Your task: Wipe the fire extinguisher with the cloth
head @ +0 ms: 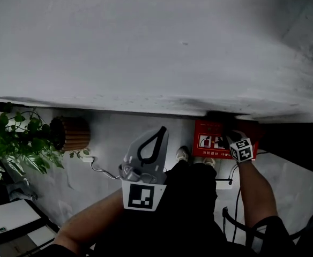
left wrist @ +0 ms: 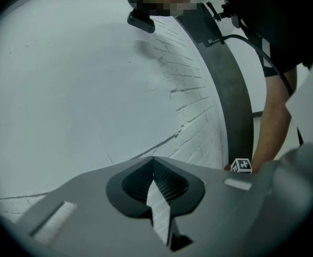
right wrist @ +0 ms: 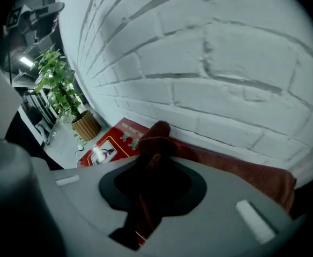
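The red fire extinguisher box [head: 210, 141] stands on the floor against the white brick wall; its lid with the extinguisher picture [right wrist: 105, 149] also shows in the right gripper view. My right gripper [head: 232, 138] hangs just over the box, shut on a dark red cloth [right wrist: 157, 138]. The cloth bunches at the jaw tips and trails off right along the foot of the wall. My left gripper [head: 151, 143] is held up in front of my body, left of the box, shut with nothing in it [left wrist: 153, 164]. No extinguisher cylinder itself is in sight.
A leafy plant [head: 17, 141] and a wicker pot [head: 73, 133] stand at the left by the wall. A white plug and cable [head: 95, 166] lie on the floor. Black cables [head: 237, 197] run under my right arm. My shoes [head: 183, 154] are close to the box.
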The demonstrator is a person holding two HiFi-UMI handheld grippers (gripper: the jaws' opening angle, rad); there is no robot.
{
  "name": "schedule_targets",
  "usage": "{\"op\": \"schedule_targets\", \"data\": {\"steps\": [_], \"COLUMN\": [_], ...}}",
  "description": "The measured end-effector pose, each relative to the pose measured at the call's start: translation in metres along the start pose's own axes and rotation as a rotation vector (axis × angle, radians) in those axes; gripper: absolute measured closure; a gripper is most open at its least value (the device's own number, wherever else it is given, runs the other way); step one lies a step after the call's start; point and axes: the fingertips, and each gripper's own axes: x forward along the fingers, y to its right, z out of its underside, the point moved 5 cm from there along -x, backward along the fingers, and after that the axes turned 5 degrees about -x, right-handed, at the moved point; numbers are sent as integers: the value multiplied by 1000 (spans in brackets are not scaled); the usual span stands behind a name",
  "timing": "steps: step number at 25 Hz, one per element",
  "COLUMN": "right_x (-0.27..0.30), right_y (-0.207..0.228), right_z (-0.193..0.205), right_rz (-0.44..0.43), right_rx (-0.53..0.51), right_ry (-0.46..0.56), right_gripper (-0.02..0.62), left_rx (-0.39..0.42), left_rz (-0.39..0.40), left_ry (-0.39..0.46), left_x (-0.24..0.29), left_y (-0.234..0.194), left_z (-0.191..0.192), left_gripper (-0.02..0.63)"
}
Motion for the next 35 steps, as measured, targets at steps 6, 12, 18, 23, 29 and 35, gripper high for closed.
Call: {"op": "schedule_targets", "data": {"steps": [6, 12, 18, 23, 29, 35], "right_x": [-44, -79, -68, -6, 49, 29], "right_y": [68, 112, 37, -93, -187, -162], "right_z": [38, 62, 17, -20, -19, 21], "right_rz": [135, 253, 112, -109, -240, -265], "right_rx": [71, 236, 150, -17, -56, -158], "right_ry": [-11, -29, 170, 170, 39, -67], "right_gripper": [534, 534, 534, 534, 534, 535], "left_rx": [7, -2, -49, -58, -14, -11], "left_rz": [40, 29, -2, -22, -21, -7], "left_ry": [9, -22, -5, 7, -23, -11], "left_x": [11, 6, -5, -10, -18, -16], "left_y": [17, 17, 7, 1, -3, 0], "left_z": [-1, 3, 5, 3, 8, 5], "left_gripper": [606, 606, 606, 606, 606, 606]}}
